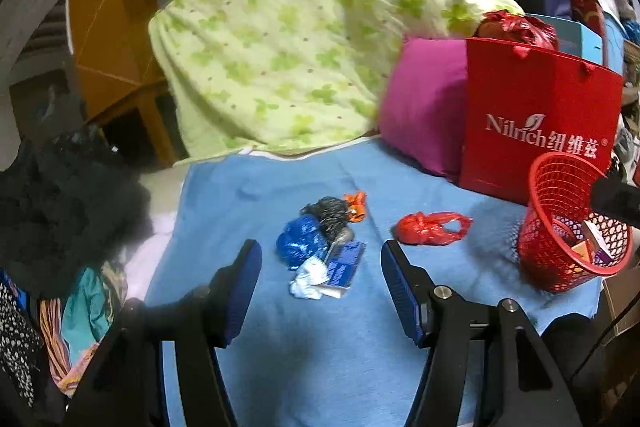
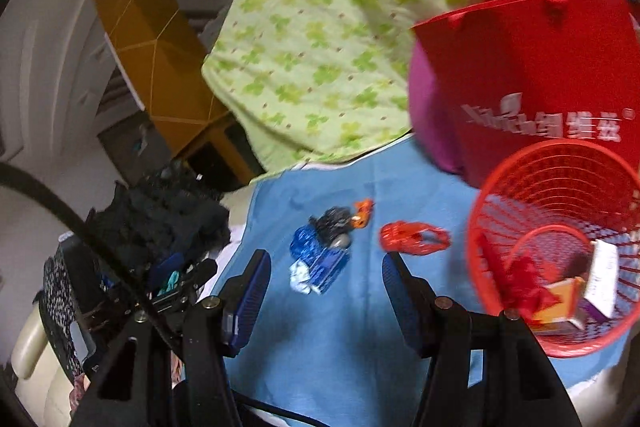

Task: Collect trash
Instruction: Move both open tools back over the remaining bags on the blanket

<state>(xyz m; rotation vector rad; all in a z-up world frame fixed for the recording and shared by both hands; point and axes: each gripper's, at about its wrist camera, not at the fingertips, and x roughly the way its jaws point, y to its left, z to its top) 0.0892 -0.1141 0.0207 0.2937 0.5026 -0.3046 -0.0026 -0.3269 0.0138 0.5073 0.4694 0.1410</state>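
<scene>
Blue cloth is covering the bed (image 1: 256, 195) in the left wrist view, and a small heap of trash is lying on it: a crumpled blue wrapper (image 1: 299, 243), a grey-black wad (image 1: 332, 215), an orange scrap (image 1: 356, 205), a white tissue (image 1: 308, 279) and a flat blue packet (image 1: 345, 267). Just beside the heap, toward the red mesh basket (image 1: 560, 223), a red plastic bag (image 1: 430, 229) is sitting apart. The left tool (image 1: 320, 291) is hanging released above the near edge of the heap, nothing between its pads. Behind the basket a red paper bag (image 1: 536, 115) is standing, printed "Nilrich" with Chinese characters I am not reading with confidence.

From the right wrist view, the right tool (image 2: 324, 291) is also hanging unclenched and empty, the same heap lying beyond it and the red plastic bag between heap and basket. The basket is already holding a red bow (image 2: 524, 287), an orange-yellow box (image 2: 560, 303) and a white carton (image 2: 604, 275). Its lettering is too blurred to read.

Judging risks: the heap is loose and mixed, so a single pinch may be lifting one piece and scattering the rest; the light basket could be tipping if a tool is knocking its rim.
</scene>
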